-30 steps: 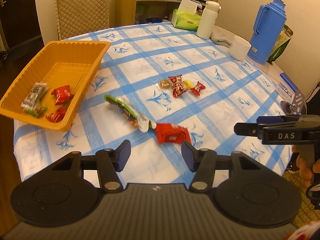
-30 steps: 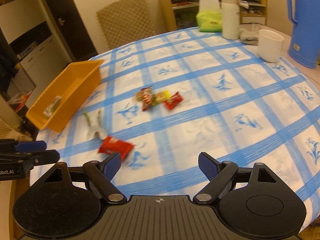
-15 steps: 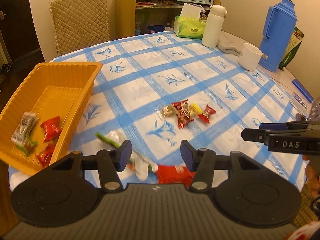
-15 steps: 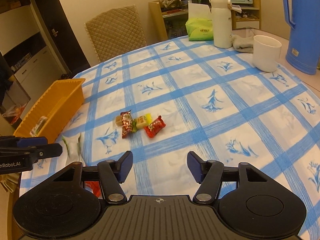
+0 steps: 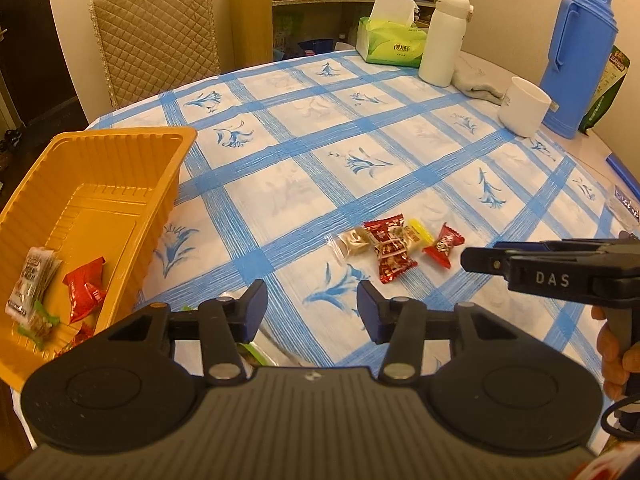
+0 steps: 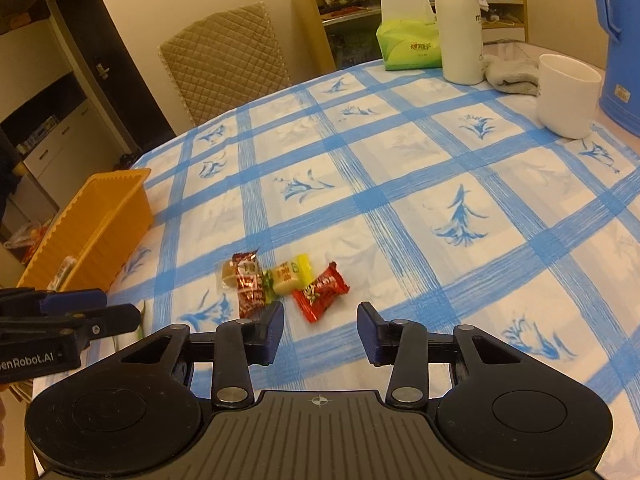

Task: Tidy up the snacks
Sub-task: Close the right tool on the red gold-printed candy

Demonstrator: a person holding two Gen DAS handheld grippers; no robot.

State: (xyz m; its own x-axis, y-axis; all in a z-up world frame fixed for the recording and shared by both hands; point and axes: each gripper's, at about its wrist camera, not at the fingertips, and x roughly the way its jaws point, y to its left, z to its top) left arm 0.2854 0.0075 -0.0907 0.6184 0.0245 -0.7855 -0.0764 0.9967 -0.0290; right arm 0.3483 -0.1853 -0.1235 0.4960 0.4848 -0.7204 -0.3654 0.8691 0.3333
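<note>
A round desk (image 5: 360,128) in a blue checked cloth carries an orange tray (image 5: 100,184) at its left edge, holding a few wrapped snacks (image 5: 82,290) in its near corner. A blue jug (image 5: 578,56), white flask (image 5: 442,40), tissue box (image 5: 390,42) and white cup (image 5: 524,106) stand along the far right edge. A cluster of small wrapped snacks (image 6: 280,284) lies mid-desk. Left gripper (image 5: 310,312) and right gripper (image 6: 320,332): fingers part open, just been closing, gripping nothing.

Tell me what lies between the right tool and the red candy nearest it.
Only bare tablecloth separates the right tool from the red candy, seen in the right wrist view.
</note>
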